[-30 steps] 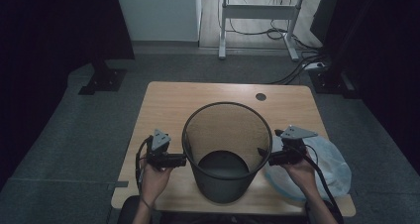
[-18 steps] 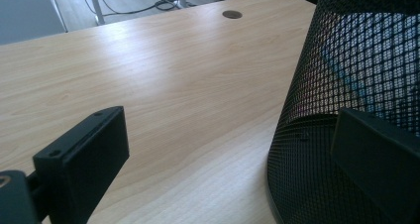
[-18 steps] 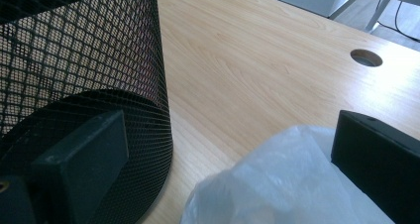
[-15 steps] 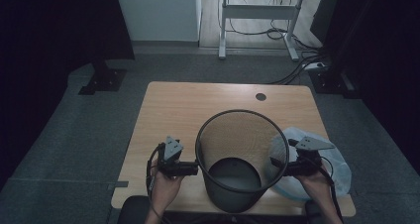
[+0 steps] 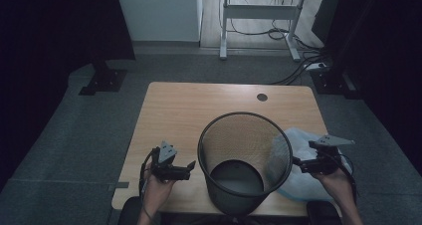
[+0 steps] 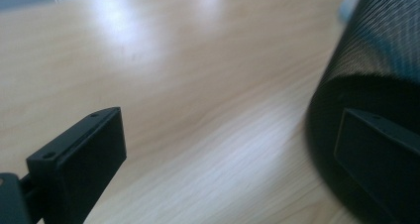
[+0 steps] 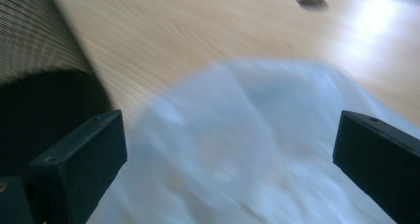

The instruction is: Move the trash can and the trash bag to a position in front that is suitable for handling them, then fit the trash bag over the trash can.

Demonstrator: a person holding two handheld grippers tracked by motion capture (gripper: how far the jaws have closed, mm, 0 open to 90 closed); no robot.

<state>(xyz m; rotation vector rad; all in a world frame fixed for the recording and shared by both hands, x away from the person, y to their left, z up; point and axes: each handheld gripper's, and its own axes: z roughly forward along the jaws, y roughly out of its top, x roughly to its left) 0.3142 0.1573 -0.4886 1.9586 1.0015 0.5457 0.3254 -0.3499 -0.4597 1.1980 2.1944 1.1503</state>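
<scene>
Wooden table, grey desk behind

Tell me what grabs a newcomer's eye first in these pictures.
A tall black mesh bin stands at the near edge of the wooden table, dominating the high view. Against its right side lies a crumpled pale-blue plastic bag. The left gripper and right gripper, both open, flank the bin.

Lab: dark curtains, floor cables, carpet.
</scene>
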